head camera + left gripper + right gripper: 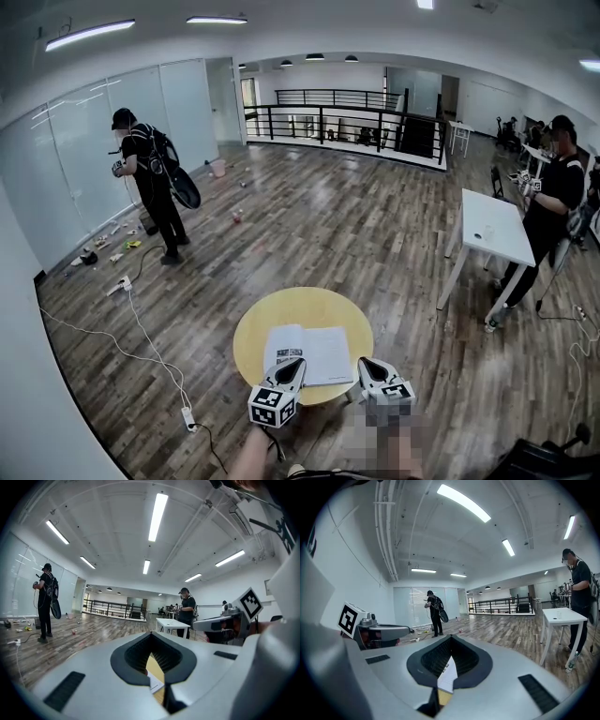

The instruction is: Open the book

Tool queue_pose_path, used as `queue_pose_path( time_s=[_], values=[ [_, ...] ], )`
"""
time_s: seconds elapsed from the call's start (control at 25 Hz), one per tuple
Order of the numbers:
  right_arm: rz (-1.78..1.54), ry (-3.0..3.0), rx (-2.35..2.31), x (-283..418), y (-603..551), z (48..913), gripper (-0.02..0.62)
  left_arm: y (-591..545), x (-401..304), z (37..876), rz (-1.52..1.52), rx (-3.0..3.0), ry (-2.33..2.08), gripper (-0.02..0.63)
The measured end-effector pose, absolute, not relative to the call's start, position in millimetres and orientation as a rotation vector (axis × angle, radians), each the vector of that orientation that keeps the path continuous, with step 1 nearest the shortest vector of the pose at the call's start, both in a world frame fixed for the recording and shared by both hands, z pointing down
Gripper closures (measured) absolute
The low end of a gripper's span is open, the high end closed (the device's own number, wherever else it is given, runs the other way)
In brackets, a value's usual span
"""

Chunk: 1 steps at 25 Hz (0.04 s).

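Left gripper (291, 366) and right gripper (370, 366), both mine, hover with jaws pressed together on nothing, their tips over the near edge of the book (309, 352). It lies flat with white pages showing, at the front of the round yellow table (281, 314). I judge it light, thin and floppy, its paper easily creased, so best taken at a free outer page edge; the table rim is close on my side, with open wooden floor (309, 225) all round.
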State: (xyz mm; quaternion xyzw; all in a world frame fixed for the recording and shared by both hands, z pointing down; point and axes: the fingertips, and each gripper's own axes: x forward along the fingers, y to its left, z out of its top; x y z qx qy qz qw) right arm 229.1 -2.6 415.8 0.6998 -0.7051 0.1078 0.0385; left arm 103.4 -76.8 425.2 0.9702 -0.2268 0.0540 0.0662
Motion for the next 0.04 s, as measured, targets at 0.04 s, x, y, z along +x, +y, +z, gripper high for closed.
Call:
queue_pose_path(
  time_s=[0.04],
  values=[
    [0.330,-2.164,2.147,228.5,-3.0,415.6,0.592,-77.2,102.8,425.2,0.165,2.927,-0.683,0.607]
  ],
)
